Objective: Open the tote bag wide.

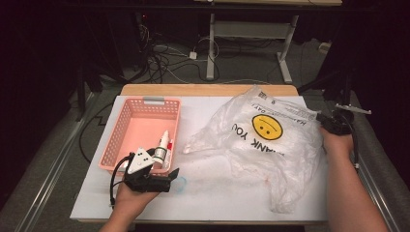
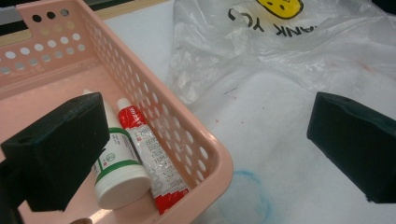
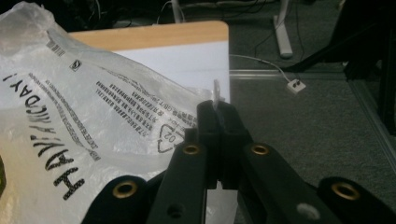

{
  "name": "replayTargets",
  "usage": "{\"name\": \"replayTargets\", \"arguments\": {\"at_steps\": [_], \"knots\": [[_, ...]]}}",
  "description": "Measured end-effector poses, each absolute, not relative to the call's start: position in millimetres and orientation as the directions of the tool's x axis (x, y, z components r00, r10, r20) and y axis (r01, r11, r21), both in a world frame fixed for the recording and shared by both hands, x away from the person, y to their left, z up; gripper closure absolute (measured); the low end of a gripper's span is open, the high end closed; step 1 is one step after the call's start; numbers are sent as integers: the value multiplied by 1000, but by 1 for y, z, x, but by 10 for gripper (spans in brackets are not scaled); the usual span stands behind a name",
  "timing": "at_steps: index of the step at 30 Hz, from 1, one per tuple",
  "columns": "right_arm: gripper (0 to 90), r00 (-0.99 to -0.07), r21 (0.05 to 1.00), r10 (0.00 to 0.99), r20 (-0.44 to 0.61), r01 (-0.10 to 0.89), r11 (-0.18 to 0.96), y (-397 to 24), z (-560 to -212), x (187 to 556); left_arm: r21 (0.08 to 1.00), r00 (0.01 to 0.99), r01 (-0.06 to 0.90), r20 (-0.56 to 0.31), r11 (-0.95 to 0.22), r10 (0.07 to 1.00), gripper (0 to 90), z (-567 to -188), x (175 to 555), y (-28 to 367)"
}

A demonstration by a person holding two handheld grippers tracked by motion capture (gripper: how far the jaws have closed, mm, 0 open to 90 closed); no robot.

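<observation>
A: What are the right gripper's (image 3: 218, 109) jaws doing?

B: They are pressing together on a thin fold of the plastic bag (image 1: 270, 140), pinching its edge. In the high view that gripper (image 1: 333, 123) is sitting at three o'clock on the table, at the bag's right rim.

A: And the left gripper (image 2: 205, 144)?

B: Its jaws are standing wide apart, gripping nothing. One black pad (image 2: 58, 149) is hanging over the pink basket (image 2: 212, 161), the other over the white table cover (image 2: 280, 107) beside it.

A: What is lying under that pad?

B: A white bottle with a green band (image 2: 116, 170) and a red-and-white tube (image 2: 152, 163), side by side and touching, in the basket's near corner.

A: Where is the bag lying?

B: It is spreading from the centre toward three o'clock, its yellow smiley face (image 1: 266, 127) upside down; the basket (image 1: 126, 116) is sitting at nine o'clock, just apart from it.
</observation>
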State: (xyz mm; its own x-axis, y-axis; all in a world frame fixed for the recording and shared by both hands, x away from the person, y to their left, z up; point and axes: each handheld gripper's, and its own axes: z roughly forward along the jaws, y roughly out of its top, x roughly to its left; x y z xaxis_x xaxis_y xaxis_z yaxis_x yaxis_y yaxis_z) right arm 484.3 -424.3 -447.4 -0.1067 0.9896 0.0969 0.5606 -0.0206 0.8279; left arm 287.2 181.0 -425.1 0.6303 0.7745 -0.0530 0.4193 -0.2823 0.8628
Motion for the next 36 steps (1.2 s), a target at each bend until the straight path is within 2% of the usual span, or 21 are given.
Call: {"name": "replayTargets", "arguments": {"at_steps": [1,2,4,9,10,11,12,13,15,17,18,19,20,23,25,26,29,31,32,34,36], "knots": [[793,-115,827,989,96,561,-15,-425,-448,483,865,629,419,-58,-276,775,0,-426,287,182],[622,-117,830,988,105,558,-22,-426,-445,477,869,621,419,-63,-263,781,0,-427,285,183],[543,-122,840,989,87,543,-6,-427,-439,471,874,616,419,-73,-247,785,0,-428,284,186],[505,-180,856,982,62,515,41,-425,-424,443,884,619,411,-90,-224,780,0,-428,281,190],[503,-226,863,973,46,500,75,-419,-422,419,886,623,406,-90,-223,777,0,-427,281,190],[503,-226,863,973,46,500,75,-419,-422,419,887,624,405,-92,-220,776,0,-427,281,190],[494,-259,864,964,55,496,84,-410,-424,394,888,624,406,-96,-217,775,0,-427,282,190],[494,-259,864,964,55,496,84,-410,-424,394,887,623,407,-96,-217,777,0,-427,281,190],[492,-321,866,945,67,489,104,-391,-428,352,887,623,407,-94,-219,777,0,-428,280,189],[492,-335,866,940,70,488,110,-384,-428,342,882,626,413,-95,-226,774,0,-430,280,187],[492,-382,868,922,68,478,133,-364,-430,313,879,629,418,-97,-230,772,0,-431,279,186],[492,-382,868,922,68,478,133,-364,-430,313,876,630,421,-97,-234,770,0,-432,279,186],[480,-426,868,901,74,473,153,-347,-432,290,873,632,422,-92,-243,769,0,-433,279,185],[456,-474,866,879,58,461,192,-329,-432,271,870,638,422,-83,-257,766,0,-435,279,183],[381,-529,872,845,82,448,196,-309,-431,252,867,641,424,-84,-261,763,0,-436,279,181],[373,-543,870,836,81,448,206,-303,-432,248,867,645,423,-82,-265,760,0,-436,279,180],[378,-549,850,833,63,467,243,-296,-439,247,871,647,416,-81,-262,758,0,-435,280,180],[500,-536,818,842,66,512,262,-295,-452,251,874,647,411,-78,-261,758,0,-434,279,181],[500,-536,818,842,66,512,262,-295,-452,251,874,647,409,-76,-261,759,0,-434,279,182],[705,-548,795,833,74,536,283,-295,-459,253,875,643,411,-80,-256,761,0,-434,279,183],[877,-574,798,818,51,516,312,-289,-458,250,877,638,412,-84,-248,765,0,-434,280,185]]}}
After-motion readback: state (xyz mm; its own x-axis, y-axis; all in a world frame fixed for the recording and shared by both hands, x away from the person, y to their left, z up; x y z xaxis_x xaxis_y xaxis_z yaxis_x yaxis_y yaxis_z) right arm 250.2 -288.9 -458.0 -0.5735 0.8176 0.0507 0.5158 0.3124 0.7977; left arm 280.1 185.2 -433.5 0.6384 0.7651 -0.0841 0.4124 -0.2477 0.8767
